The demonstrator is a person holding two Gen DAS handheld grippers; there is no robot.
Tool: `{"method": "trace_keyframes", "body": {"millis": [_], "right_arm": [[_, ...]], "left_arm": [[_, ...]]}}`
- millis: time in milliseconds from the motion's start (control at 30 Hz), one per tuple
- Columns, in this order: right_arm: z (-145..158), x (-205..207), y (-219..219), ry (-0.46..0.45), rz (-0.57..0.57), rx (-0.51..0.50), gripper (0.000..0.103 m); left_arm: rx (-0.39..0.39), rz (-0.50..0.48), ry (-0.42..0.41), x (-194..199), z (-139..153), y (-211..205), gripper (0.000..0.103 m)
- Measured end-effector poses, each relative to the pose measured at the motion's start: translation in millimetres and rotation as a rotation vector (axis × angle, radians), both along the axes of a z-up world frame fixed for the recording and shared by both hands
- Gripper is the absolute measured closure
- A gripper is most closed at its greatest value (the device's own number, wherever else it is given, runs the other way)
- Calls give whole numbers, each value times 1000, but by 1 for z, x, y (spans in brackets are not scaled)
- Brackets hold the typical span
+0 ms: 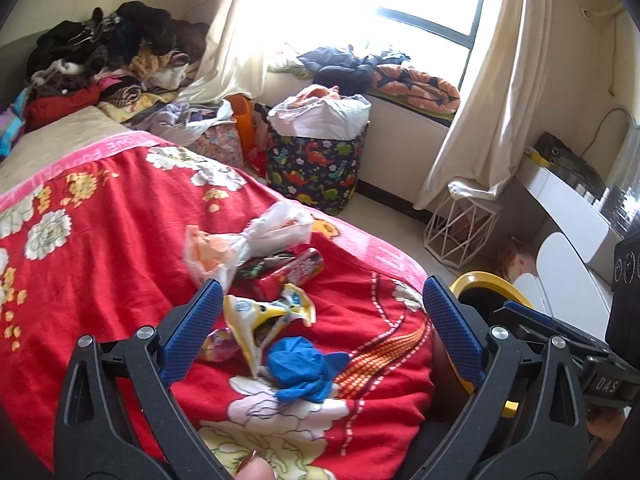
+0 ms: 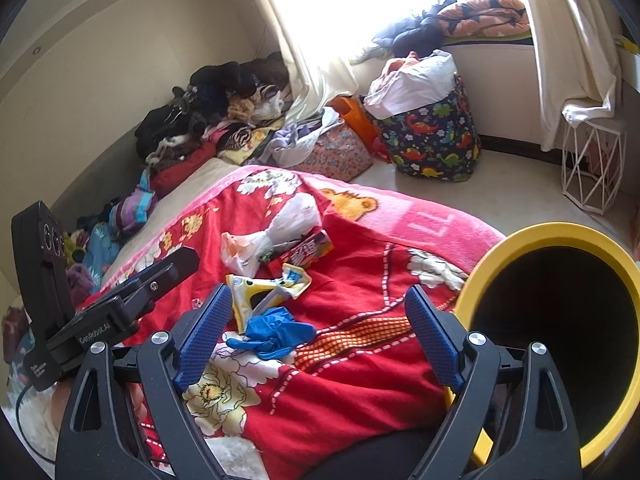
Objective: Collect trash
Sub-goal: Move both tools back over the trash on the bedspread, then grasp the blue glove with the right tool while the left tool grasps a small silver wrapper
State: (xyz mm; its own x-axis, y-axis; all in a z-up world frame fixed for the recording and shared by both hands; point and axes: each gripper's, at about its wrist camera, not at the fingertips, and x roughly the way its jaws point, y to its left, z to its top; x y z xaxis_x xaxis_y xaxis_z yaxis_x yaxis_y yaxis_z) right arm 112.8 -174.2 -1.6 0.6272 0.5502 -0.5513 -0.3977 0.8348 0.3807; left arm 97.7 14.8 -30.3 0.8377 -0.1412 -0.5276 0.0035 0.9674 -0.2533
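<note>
On the bed (image 2: 360, 360): one blue glove (image 2: 272, 334), one knotted plastic bag (image 2: 276, 228), two snack wrappers (image 2: 260, 292) (image 2: 308, 254), one yellow bin (image 2: 560, 336).

Bare red blanket (image 2: 360, 392) before blue glove (image 2: 276, 332); yellow bin (image 2: 496, 252) just right.

A red floral blanket (image 1: 100, 240) covers the bed; a dinosaur-print basket (image 1: 316, 168) and white wire stand (image 1: 460, 228) sit near the curtains (image 1: 488, 92).
</note>
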Motion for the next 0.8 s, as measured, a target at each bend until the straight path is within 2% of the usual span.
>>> {"method": "trace_keyframes", "body": {"millis": [433,800], "right_arm": [[-14,7,46,19,97,-50,18],[-39,19,76,75,173,-99,18]], "left_arm": [[-31,71,39,2,-14,35,11],[-101,145,118,6,-45,71,11]]}}
